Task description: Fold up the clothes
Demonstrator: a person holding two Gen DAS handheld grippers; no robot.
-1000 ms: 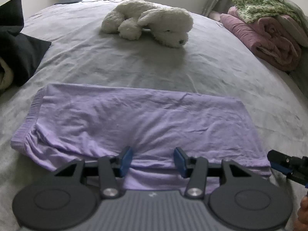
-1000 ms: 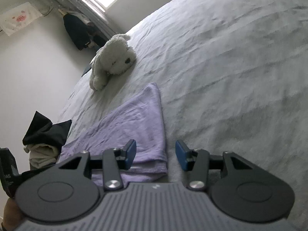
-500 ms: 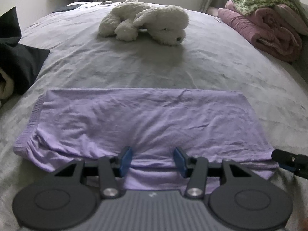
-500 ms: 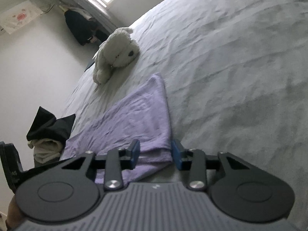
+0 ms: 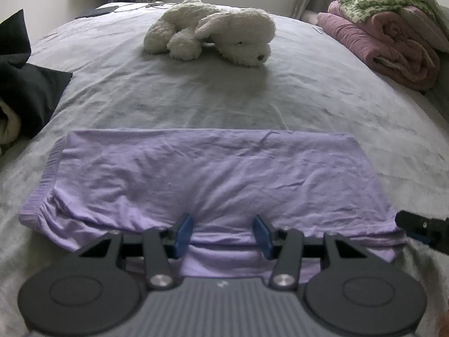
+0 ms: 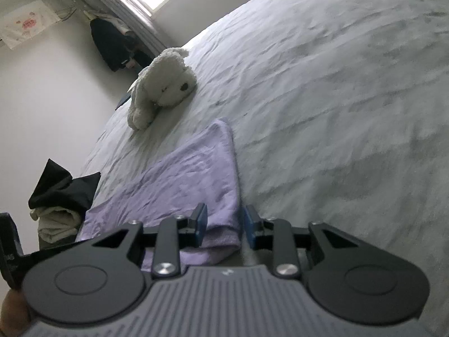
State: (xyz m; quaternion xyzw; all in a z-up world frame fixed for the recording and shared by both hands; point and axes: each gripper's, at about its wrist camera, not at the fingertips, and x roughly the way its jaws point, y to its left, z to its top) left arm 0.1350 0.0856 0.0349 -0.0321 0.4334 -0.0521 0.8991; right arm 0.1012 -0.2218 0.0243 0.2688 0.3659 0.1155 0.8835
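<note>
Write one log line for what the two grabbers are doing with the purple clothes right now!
stage: gripping near edge | item: folded lilac cotton garment on grey bed sheet | left gripper: open over edge | right gripper: closing around corner, not yet pinched

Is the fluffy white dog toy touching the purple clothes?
Apart. The left wrist view shows a wide strip of bare grey sheet between the white dog toy and the purple garment.

One purple garment (image 5: 213, 174), one plush dog (image 5: 213, 39) (white), two grippers (image 5: 223, 234).

Bare grey bed (image 5: 224, 98) beyond the purple garment (image 5: 210, 174), plush dog (image 5: 219, 39) farther back, blankets (image 5: 393, 45) right, dark clothes (image 5: 25, 90) left
</note>
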